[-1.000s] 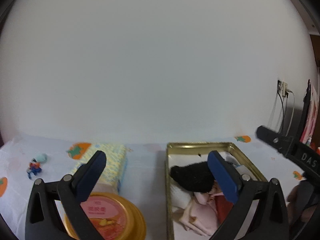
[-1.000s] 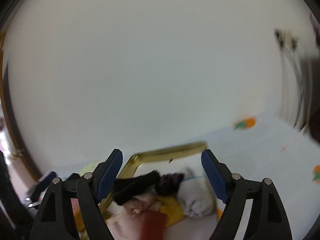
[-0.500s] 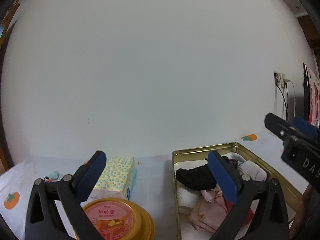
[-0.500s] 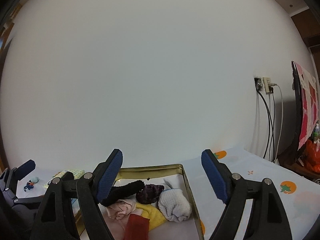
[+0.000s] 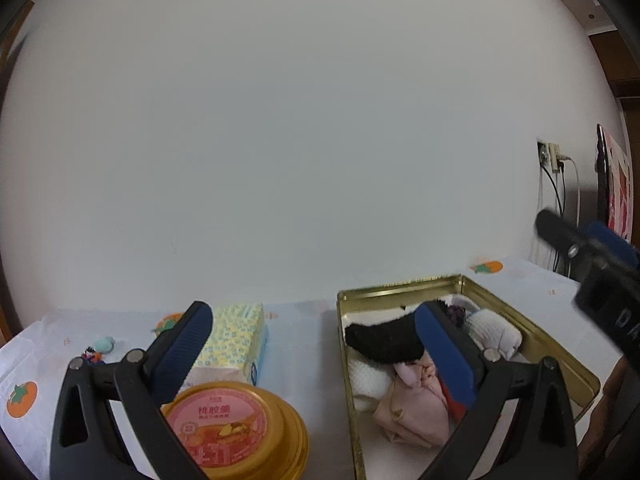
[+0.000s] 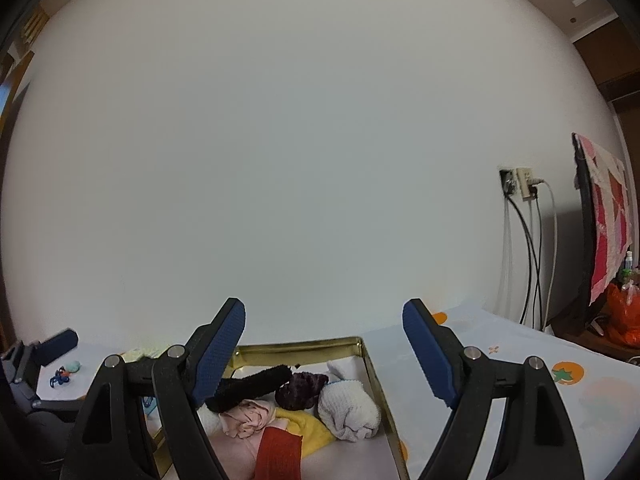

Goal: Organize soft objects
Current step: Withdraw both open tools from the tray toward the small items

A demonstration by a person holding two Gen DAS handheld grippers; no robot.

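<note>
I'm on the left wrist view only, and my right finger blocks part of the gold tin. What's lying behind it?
Observer: A yellow cloth lies beside the pink one, with a red piece at the near end.
Operator: Anything between the black sock and the white roll?
Observer: Yes, a dark purple bundle sits between the black sock and the white roll.
Operator: Is the right gripper carrying something?
Observer: No, the right gripper is open with nothing between its fingers, raised over the gold tin.
</note>
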